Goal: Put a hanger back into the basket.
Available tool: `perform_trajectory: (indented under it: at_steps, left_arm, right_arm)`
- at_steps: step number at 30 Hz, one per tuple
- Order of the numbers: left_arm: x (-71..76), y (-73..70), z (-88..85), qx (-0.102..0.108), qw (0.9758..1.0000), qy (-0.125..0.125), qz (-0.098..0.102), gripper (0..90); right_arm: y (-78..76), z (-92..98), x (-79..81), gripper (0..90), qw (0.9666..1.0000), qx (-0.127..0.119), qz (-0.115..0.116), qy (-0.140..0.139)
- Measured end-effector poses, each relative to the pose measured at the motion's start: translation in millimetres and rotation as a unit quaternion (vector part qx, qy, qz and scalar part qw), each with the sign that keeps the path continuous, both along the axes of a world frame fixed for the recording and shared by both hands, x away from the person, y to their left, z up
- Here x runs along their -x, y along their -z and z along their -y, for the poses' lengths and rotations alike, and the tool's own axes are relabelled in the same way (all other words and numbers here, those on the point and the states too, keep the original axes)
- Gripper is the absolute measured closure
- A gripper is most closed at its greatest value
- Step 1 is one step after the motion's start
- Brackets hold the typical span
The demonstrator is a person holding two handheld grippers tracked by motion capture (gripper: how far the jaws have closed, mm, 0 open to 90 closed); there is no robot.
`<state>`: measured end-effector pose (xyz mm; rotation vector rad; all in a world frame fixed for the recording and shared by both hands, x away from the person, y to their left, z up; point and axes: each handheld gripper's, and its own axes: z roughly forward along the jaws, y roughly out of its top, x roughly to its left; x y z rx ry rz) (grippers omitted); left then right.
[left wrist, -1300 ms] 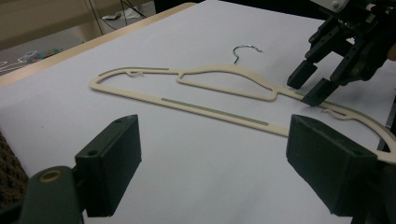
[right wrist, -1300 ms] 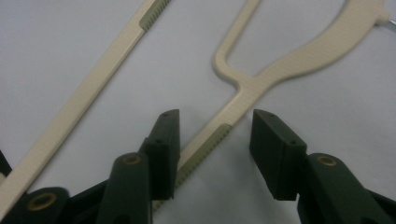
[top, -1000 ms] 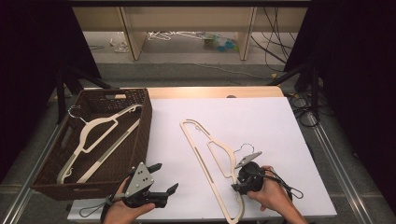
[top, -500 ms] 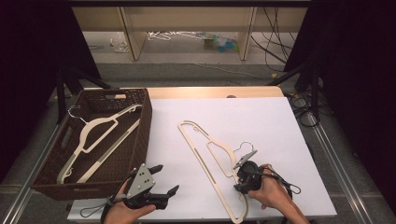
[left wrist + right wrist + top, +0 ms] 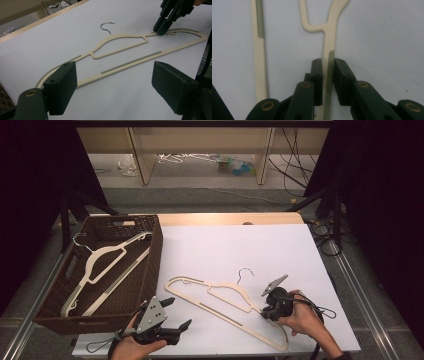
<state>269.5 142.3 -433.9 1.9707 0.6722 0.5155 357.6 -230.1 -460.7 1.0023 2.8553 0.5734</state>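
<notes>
resting at the far left of the white table (image 5: 225,245), well apart from the right gripper's fingers and just to the left of the left gripper's, a dark brown woven rectangular basket (image 5: 150,250) holds one cream plastic clothes hanger with a metal hook (image 5: 100,265), which lies slantwise inside with its hook toward the far left corner of the basket. a second cream plastic clothes hanger with ribbed grey grip strips and a thin wire hook (image 5: 227,302) lies flat on the table, stretching from just ahead of the left gripper's fingertips to between the right gripper's fingers. the right gripper (image 5: 263,311), held in a hand at the lower right, has its black fingers (image 5: 317,72) pressed on either side of the hanger's shoulder arm, on its ribbed strip; the jaws have just been closing, with that arm between them. the left gripper (image 5: 179,312), topped by a grey three-cornered plate, hovers with its fingers (image 5: 62,85) spread wide and nothing between them, the hanger's near end just beyond them. compared with the frame a second ago, the table hanger has swung round: its long bar then ran nearly straight away from the right fingers, and it now slants toward the left gripper, hook farther from the basket.
</notes>
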Motion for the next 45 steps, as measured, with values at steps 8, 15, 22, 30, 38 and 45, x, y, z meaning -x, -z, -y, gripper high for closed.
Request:
perform_trajectory:
  at_steps: [8, 15, 22, 30, 38, 45]
  left_arm:
    - [-0.1, 0.9, 1.3, 0.000, 1.0000, -0.001, -0.003, 20.2]
    - [-0.3, 1.4, 2.4, -0.007, 1.0000, 0.004, -0.001, 20.3]
    - [-0.5, 1.7, 2.1, -0.005, 1.0000, 0.000, -0.001, 20.3]
    - [-6.8, 4.1, 7.2, -0.006, 1.0000, 0.003, -0.006, 20.4]
    - [-37.1, 8.4, 31.1, -0.008, 0.9997, -0.001, -0.022, 20.6]
    - [-79.3, 15.0, 60.4, -0.030, 0.9989, -0.003, -0.035, 24.2]
  right_arm:
    - [-0.4, -5.4, 0.8, 74.8, 0.9998, 0.008, -0.002, 0.019]
    - [0.0, -7.8, 0.1, 74.4, 0.9992, 0.015, -0.009, 0.036]
    - [0.3, -8.5, 1.3, 76.8, 0.9996, 0.019, 0.002, 0.020]
    - [-1.5, -3.6, -0.6, 79.4, 0.9999, 0.007, 0.005, 0.008]
    - [-10.3, -3.0, 1.5, 79.4, 0.9996, 0.015, 0.021, -0.008]
    - [-21.3, -2.7, 6.4, 79.3, 0.9990, 0.017, 0.036, -0.019]
